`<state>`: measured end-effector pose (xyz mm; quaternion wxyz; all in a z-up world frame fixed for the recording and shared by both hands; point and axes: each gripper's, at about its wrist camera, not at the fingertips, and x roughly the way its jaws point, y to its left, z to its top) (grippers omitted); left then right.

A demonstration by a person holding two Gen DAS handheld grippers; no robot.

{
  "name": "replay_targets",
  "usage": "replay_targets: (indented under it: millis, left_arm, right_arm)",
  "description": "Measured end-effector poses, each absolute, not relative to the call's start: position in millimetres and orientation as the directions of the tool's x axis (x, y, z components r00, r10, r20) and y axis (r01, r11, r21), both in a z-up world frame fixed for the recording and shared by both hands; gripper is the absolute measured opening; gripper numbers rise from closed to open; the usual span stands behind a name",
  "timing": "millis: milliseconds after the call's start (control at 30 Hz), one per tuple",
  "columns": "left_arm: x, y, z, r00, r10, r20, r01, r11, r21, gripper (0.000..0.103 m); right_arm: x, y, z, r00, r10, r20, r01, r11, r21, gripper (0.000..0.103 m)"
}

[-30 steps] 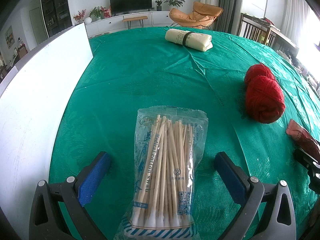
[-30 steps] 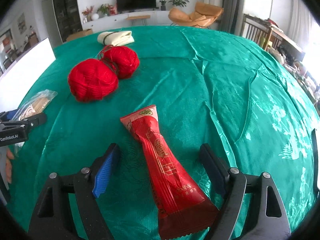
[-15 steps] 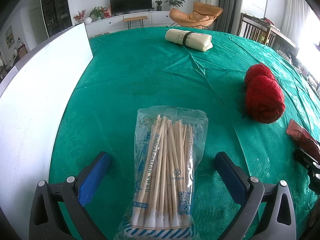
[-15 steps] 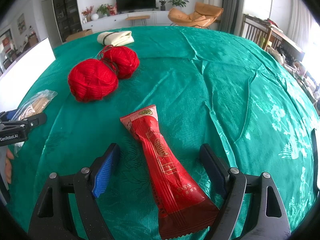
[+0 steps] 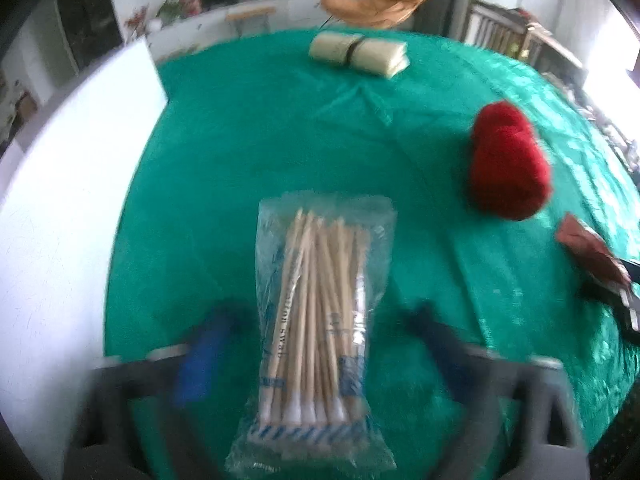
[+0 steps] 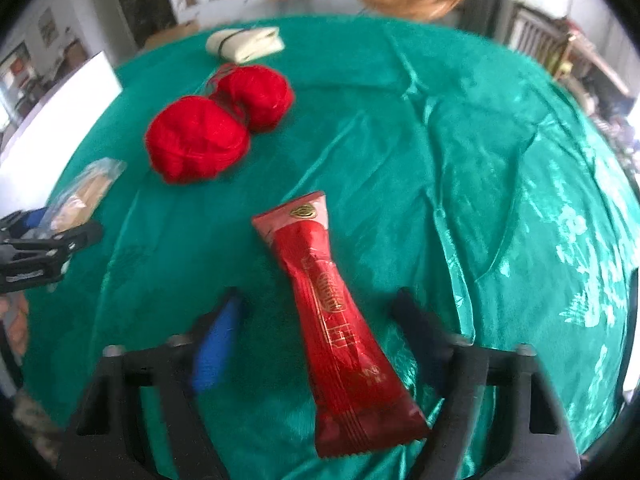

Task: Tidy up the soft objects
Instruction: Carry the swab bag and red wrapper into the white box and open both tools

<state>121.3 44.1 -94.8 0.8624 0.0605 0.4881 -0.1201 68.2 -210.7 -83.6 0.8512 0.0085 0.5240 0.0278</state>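
Observation:
A clear bag of cotton swabs (image 5: pixel 316 320) lies on the green tablecloth (image 5: pixel 248 152) between the jaws of my left gripper (image 5: pixel 320 344), which is open and blurred. A red snack packet (image 6: pixel 336 320) lies between the jaws of my right gripper (image 6: pixel 320 332), also open. Two balls of red yarn (image 6: pixel 216 124) lie on the cloth beyond it; they also show in the left wrist view (image 5: pixel 506 164). A rolled cream cloth (image 5: pixel 358 52) with a dark band lies at the far side. The swab bag (image 6: pixel 86 194) and left gripper (image 6: pixel 36 248) show at the left of the right wrist view.
A white board (image 5: pixel 60 208) stands along the table's left side. The tablecloth is wrinkled on the right (image 6: pixel 500 168). Chairs and furniture stand beyond the far edge. The red packet's end (image 5: pixel 592 252) shows at the right of the left wrist view.
Both grippers' jaws have started to close in around their objects and both views are now blurred by motion. The swab bag and packet sit slightly farther between the jaws.

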Motion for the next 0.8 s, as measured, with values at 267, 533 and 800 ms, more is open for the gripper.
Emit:
replay_targets:
  millis: [267,533,800]
  left_arm:
    - [81.5,68.7,-49.2,0.511,-0.38,-0.771,0.282,0.921,-0.268,0.026]
    - [47.4,149.9,39.7,0.644,-0.437,-0.628,0.225,0.892,-0.391,0.026]
    - [20.0,302.3,65.8,0.705,0.095,-0.703,-0.206,0.976,-0.074,0.058]
  right_arm:
    - [45.0,-237.8,-53.1,0.442,0.269,-0.856,0.017,0.951,0.308,0.015]
    - [38.7,-144.2,49.1,0.491,0.499,-0.714,-0.208,0.863,0.46,0.015]
    - [52.1,47.8,108.8,0.293,0.774,-0.562,-0.512,0.623,0.591,0.02]
